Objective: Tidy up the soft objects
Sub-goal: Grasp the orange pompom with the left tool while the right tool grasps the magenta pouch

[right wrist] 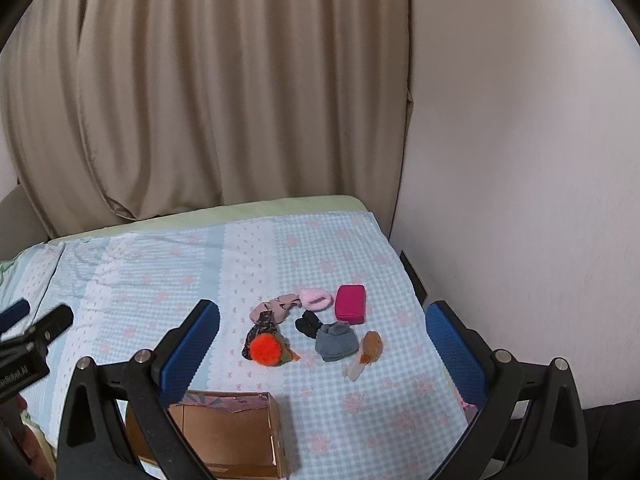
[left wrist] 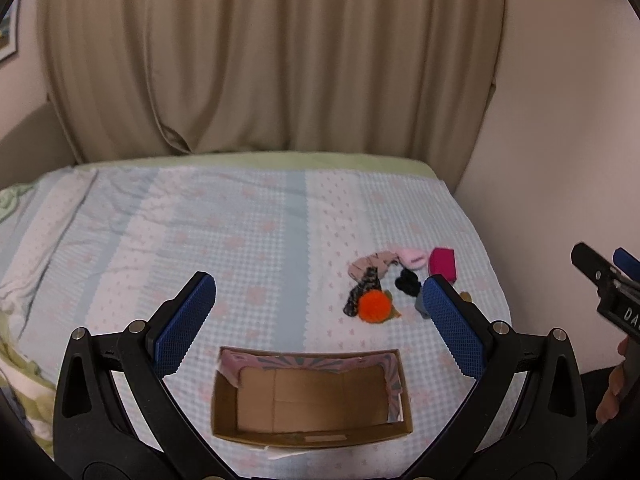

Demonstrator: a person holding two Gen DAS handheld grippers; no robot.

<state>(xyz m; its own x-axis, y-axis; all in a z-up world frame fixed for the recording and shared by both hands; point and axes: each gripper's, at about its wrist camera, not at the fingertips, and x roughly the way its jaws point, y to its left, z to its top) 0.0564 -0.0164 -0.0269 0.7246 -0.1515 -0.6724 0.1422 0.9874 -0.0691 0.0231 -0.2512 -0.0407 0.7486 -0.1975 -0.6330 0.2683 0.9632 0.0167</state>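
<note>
Beyond the open cardboard box (left wrist: 312,394), at about one o'clock from it in our left wrist view, the soft things lie in a loose cluster on the checked bedspread (left wrist: 200,240): an orange pompom (left wrist: 374,307) touching a dark patterned cloth (left wrist: 362,290), a beige patterned cloth (left wrist: 370,264), a pale pink fluffy piece (right wrist: 316,298), a magenta pouch (right wrist: 350,304), a black scrunchie (right wrist: 308,324), a grey-blue knitted piece (right wrist: 336,342) and a small brown plush toy (right wrist: 370,348). The box holds nothing yet.

We carry both claws spread wide and empty: the left gripper (left wrist: 318,322) over the box's far rim, the right gripper (right wrist: 322,358) above the cluster.

Our main worry is the crowding. The pompom lies against the dark cloth, and the scrunchie touches the grey-blue piece, so a wide closing pinch could gather two at once or drag a neighbour along. Limp cloth may also sag and slip on the way to the box at seven o'clock of the right view. The plush toy lies nearest the bed's right edge; a clumsy nudge could roll it off.
</note>
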